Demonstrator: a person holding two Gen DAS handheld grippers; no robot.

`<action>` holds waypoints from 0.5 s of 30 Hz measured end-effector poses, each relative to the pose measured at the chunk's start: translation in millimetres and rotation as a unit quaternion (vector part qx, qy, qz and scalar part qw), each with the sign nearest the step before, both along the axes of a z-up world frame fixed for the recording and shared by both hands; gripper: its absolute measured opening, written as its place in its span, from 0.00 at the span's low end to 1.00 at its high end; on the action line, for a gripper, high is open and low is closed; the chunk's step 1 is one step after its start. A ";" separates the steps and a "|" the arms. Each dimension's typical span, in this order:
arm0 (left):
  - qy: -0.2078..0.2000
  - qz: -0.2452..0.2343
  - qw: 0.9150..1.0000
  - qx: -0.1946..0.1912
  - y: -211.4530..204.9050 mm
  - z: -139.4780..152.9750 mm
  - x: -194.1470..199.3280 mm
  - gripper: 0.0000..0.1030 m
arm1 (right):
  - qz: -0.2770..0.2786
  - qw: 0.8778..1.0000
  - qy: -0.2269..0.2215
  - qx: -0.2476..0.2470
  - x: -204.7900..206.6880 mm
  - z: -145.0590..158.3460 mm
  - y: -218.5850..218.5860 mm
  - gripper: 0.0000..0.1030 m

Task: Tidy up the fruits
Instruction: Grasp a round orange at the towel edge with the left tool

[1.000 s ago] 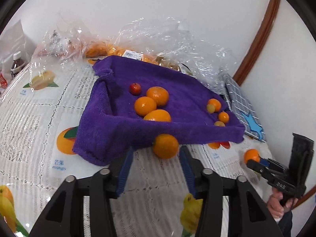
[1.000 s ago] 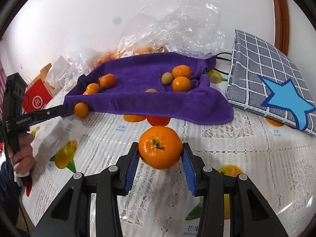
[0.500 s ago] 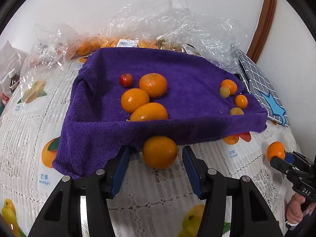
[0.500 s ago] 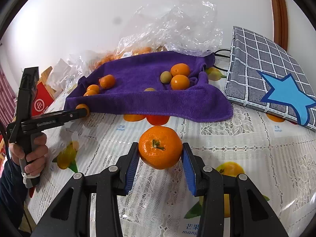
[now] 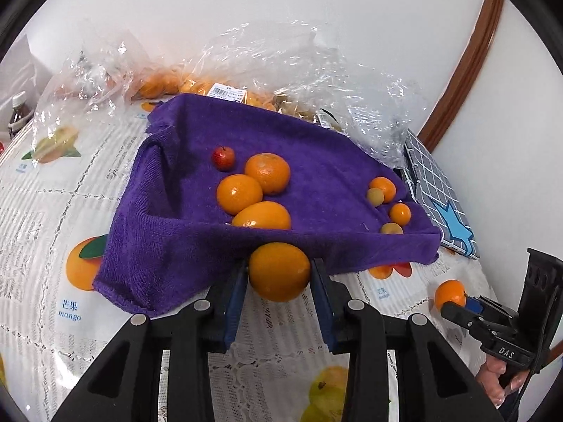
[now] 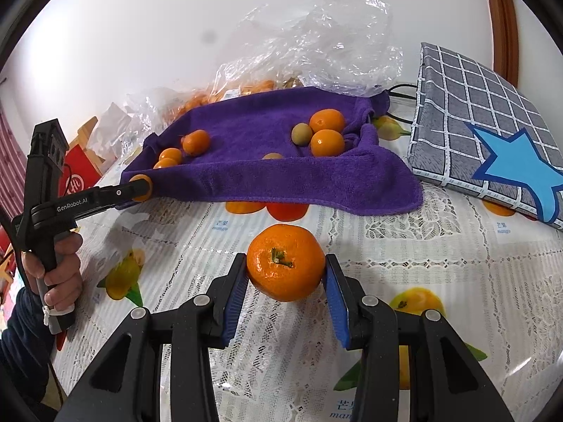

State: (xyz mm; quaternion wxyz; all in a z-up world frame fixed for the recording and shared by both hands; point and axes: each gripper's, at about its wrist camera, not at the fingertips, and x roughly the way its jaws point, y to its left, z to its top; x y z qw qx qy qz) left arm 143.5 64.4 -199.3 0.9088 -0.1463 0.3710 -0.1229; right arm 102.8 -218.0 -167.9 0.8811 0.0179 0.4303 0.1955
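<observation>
A purple towel [image 5: 316, 161] lies on the table with several oranges [image 5: 239, 193], a small red fruit [image 5: 222, 157] and small kumquats [image 5: 399, 213] on it. At the towel's near edge an orange [image 5: 279, 281] sits between the blue pads of my left gripper [image 5: 278, 270]. The jaws are closing and both pads touch its sides. In the right wrist view my right gripper [image 6: 285, 270] is shut on a mandarin [image 6: 285, 263] with a green stem, just above the tablecloth. The same view shows the left gripper [image 6: 139, 188] at the towel's [image 6: 253, 130] left corner.
Crumpled clear plastic bags [image 5: 281, 70] with more fruit lie behind the towel. A grey checked pad with a blue star [image 6: 485, 133] sits to the right. A bottle [image 5: 17, 112] and a red box [image 6: 79, 172] stand at the left. The tablecloth [image 6: 422, 246] has printed fruit.
The left gripper's jaws have come in from either side of the orange onto it. The right gripper and its mandarin have kept still.
</observation>
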 end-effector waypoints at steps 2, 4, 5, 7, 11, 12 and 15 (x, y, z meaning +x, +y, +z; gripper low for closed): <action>-0.003 0.001 1.000 -0.001 0.3 -0.1 2.0 0.34 | -0.006 1.000 0.001 0.002 0.6 -0.3 -1.4 0.41; -0.006 0.003 1.000 -0.003 1.4 0.6 2.7 0.34 | -0.012 1.000 0.001 0.004 1.2 -0.3 -2.9 0.41; -0.007 0.004 1.000 -0.003 2.9 0.8 1.1 0.34 | -0.014 1.000 0.000 0.004 1.3 -0.3 -3.5 0.41; -0.009 0.004 1.000 -0.002 2.2 1.3 0.5 0.34 | -0.015 1.000 0.000 0.005 1.6 -0.3 -3.9 0.41; -0.011 0.000 1.000 -0.001 0.6 2.3 0.5 0.34 | -0.014 1.000 0.000 0.009 1.9 0.3 -3.6 0.41; -0.012 0.000 1.000 -0.002 0.6 2.4 0.4 0.34 | -0.015 1.000 0.000 0.011 2.1 0.3 -4.3 0.41; -0.017 0.003 1.000 -0.005 1.8 3.4 -0.3 0.34 | -0.021 1.000 -0.001 0.016 2.0 0.6 -6.7 0.41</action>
